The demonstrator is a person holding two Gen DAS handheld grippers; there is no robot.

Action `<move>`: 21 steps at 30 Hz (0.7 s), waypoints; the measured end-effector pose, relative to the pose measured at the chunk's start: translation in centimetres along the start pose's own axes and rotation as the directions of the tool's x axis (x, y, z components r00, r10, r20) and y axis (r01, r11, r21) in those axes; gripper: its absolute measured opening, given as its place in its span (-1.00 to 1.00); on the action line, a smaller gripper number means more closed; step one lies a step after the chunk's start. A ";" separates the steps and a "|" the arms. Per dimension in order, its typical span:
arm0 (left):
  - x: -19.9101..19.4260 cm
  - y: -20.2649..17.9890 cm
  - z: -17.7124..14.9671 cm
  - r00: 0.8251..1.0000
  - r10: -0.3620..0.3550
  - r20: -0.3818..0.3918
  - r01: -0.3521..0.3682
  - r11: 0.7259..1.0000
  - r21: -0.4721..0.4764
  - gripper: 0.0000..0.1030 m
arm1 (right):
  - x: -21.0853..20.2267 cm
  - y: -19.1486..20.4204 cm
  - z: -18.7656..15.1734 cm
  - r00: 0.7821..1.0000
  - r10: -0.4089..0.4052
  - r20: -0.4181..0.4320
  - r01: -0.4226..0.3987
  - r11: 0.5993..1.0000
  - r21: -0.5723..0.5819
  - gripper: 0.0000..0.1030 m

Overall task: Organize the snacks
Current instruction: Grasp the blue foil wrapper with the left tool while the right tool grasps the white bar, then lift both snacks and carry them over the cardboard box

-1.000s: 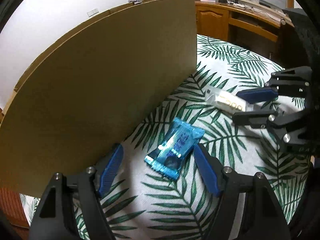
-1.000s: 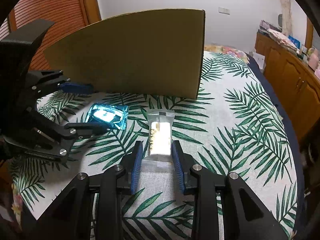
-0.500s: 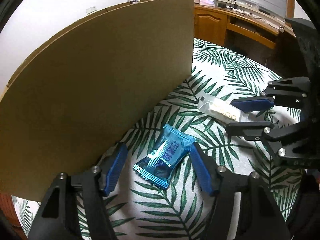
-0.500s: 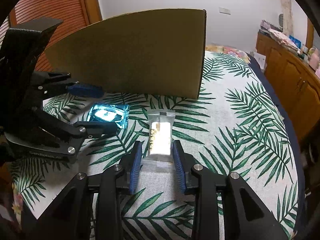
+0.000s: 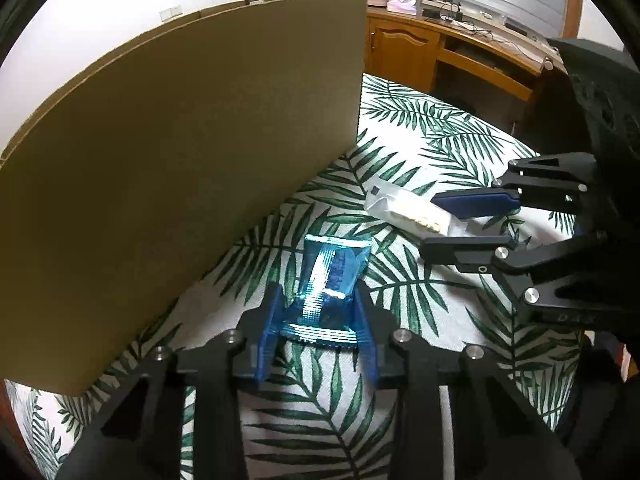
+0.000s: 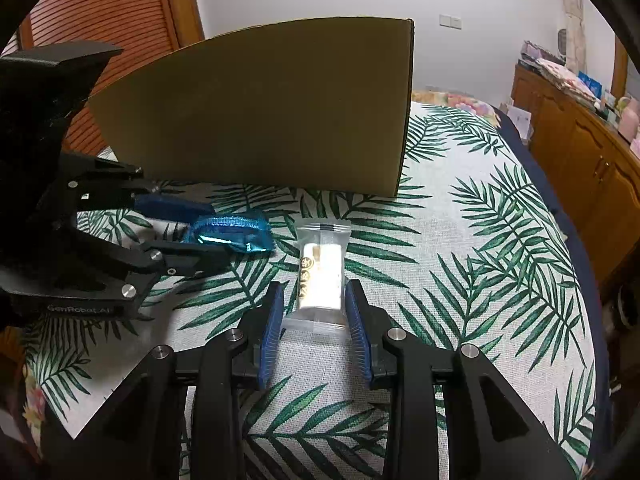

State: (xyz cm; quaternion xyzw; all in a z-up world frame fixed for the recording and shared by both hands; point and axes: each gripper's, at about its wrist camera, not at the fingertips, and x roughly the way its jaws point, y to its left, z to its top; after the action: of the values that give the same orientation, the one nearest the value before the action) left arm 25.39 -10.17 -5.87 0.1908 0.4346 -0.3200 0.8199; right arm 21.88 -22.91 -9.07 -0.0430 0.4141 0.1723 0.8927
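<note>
A table covered in a white cloth (image 6: 472,240) printed with green palm leaves fills both views. On it stands a large brown cardboard box (image 6: 260,112), its plain side wall facing the cameras; in the left wrist view it takes up the whole area from nine to twelve o'clock, and in the right wrist view it sits at twelve o'clock.

A wooden cabinet (image 6: 580,152) runs along the wall at three o'clock in the right wrist view, with small items piled on top, too small to tell apart. A reddish slatted door (image 6: 100,12) shows at ten o'clock.

The left gripper (image 5: 318,316) sits at six o'clock in its own view, pointing steeply down at the table. Its jaws are closing, and the blue pads touch both sides of a shiny blue snack packet (image 5: 328,280), which bulges up between them. The packet lies just in front of the box wall, near but apart from it.

The right gripper (image 6: 314,312) sits at six o'clock in its own view. Its jaws pinch the near end of a clear packet holding a white snack bar (image 6: 322,276), which lies flat on the cloth pointing toward twelve o'clock. The two packets lie near each other without touching, the blue one at nine o'clock from the white one.
</note>
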 end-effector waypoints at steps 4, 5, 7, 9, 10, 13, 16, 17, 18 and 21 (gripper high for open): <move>-0.5 -0.1 -0.4 1.000 0.009 0.021 -0.008 1.000 -0.020 -0.38 | 0.0 0.0 0.0 1.000 0.002 0.000 -0.002 1.000 0.002 -0.40; -0.7 0.0 -0.6 1.000 0.011 0.029 -0.010 0.999 -0.031 -0.38 | 0.0 0.0 0.0 1.000 0.003 0.000 -0.003 1.000 0.002 -0.40; -1.2 0.1 -1.0 0.999 0.011 0.045 -0.008 0.998 -0.055 -0.38 | 0.0 0.0 0.0 1.000 0.002 0.000 -0.002 1.000 0.002 -0.40; -1.7 0.3 -1.4 0.998 0.014 0.061 -0.009 0.997 -0.078 -0.38 | 0.0 0.0 0.0 1.000 0.000 0.000 0.000 1.000 0.001 -0.41; -2.0 0.4 -1.6 0.997 0.021 0.071 -0.015 0.996 -0.088 -0.38 | 0.0 0.0 0.0 1.000 -0.003 -0.001 0.003 1.000 -0.001 -0.42; -2.8 0.5 -2.1 0.994 0.040 0.098 -0.029 0.994 -0.109 -0.37 | 0.0 0.2 0.0 1.000 -0.010 0.000 0.010 1.000 -0.008 -0.44; -3.5 0.6 -2.3 0.991 0.061 0.118 -0.046 0.991 -0.124 -0.38 | 0.0 0.3 -0.1 1.000 -0.010 0.006 0.010 1.000 -0.009 -0.47; -3.7 0.6 -2.3 0.990 0.066 0.124 -0.049 0.990 -0.130 -0.38 | -0.1 0.3 -0.1 1.000 -0.007 0.013 0.007 1.000 -0.010 -0.47; -3.9 0.6 -2.3 0.989 0.069 0.131 -0.051 0.990 -0.135 -0.38 | -0.3 0.3 -0.2 1.000 -0.008 0.019 0.008 1.000 -0.009 -0.47; -4.6 0.7 -2.3 0.985 0.081 0.151 -0.058 0.987 -0.150 -0.37 | -0.9 0.4 -0.3 0.999 -0.013 0.046 0.013 1.000 -0.007 -0.47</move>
State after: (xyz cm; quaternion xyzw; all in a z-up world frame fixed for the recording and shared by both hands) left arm 22.60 -6.69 -3.24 0.1202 0.3841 -0.2727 0.8739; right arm 21.01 -22.87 -8.62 -0.0448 0.3928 0.1689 0.9029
